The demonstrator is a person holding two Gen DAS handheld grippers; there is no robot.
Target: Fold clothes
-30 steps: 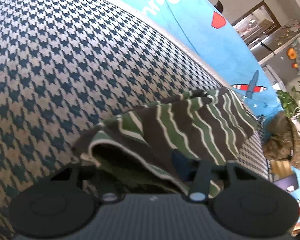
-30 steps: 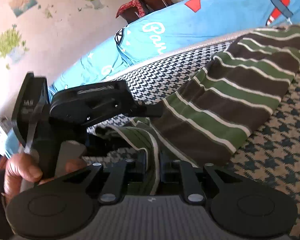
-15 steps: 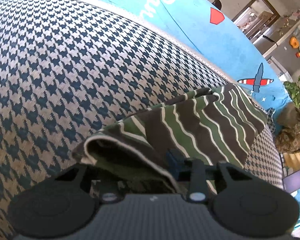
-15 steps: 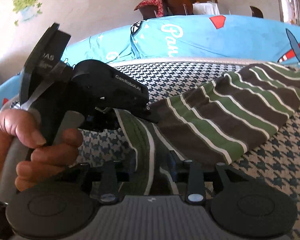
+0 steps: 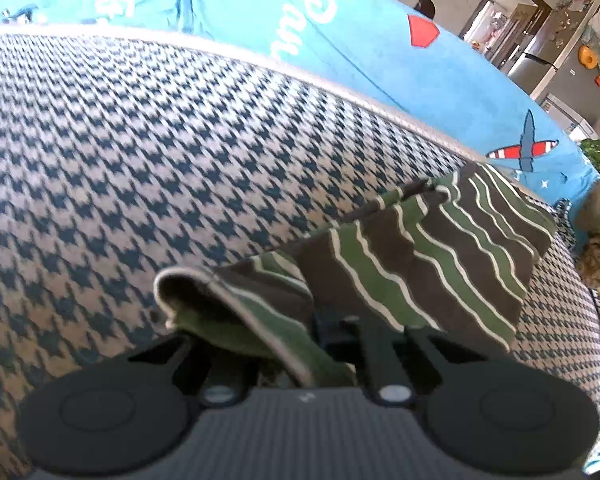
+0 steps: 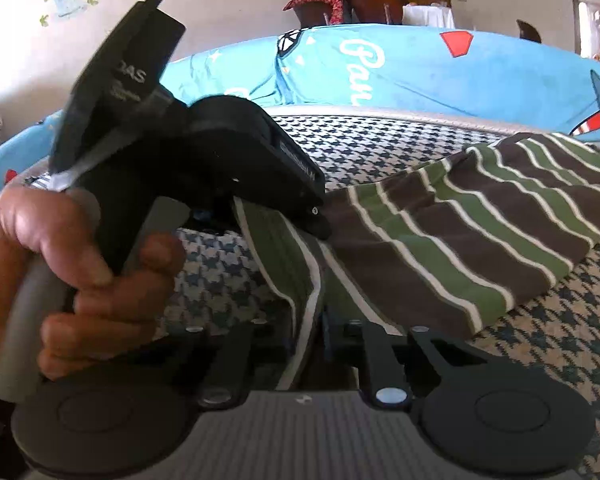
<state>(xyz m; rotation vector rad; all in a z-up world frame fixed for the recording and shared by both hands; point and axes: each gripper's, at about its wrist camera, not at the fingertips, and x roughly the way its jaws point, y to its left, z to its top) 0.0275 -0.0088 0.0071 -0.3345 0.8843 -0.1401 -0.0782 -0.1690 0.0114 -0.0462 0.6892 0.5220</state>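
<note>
A striped garment (image 5: 428, 264) in brown, green and white is spread over a houndstooth-patterned surface (image 5: 160, 152), with one end gathered toward both grippers and the other end lying flat farther away. In the left wrist view, a folded edge with a pale hem is drawn up between the fingers of the left gripper (image 5: 284, 344); the fingers are closed narrowly on that fabric, which bunches over and hides most of them. In the right wrist view, a green band of the same garment (image 6: 460, 236) is pinched in the right gripper (image 6: 304, 332), the cloth running straight down into the narrow gap between its fingers. Just to the left in that view, the left gripper's body (image 6: 204, 160) is seen from the side, held by a hand (image 6: 60, 276) wrapped around its grey handle, its tip resting on the garment close beside the right gripper. Behind the patterned surface a blue cover (image 5: 380, 48) printed with white lettering, a red shape and an aeroplane is draped. Compared with a second ago, both grips are unchanged, but the left gripper is raised higher and tilted more steeply in the right wrist view, and more of the hand is exposed. In the left wrist view the garment sits farther right and more of the blue cover is seen above.
</note>
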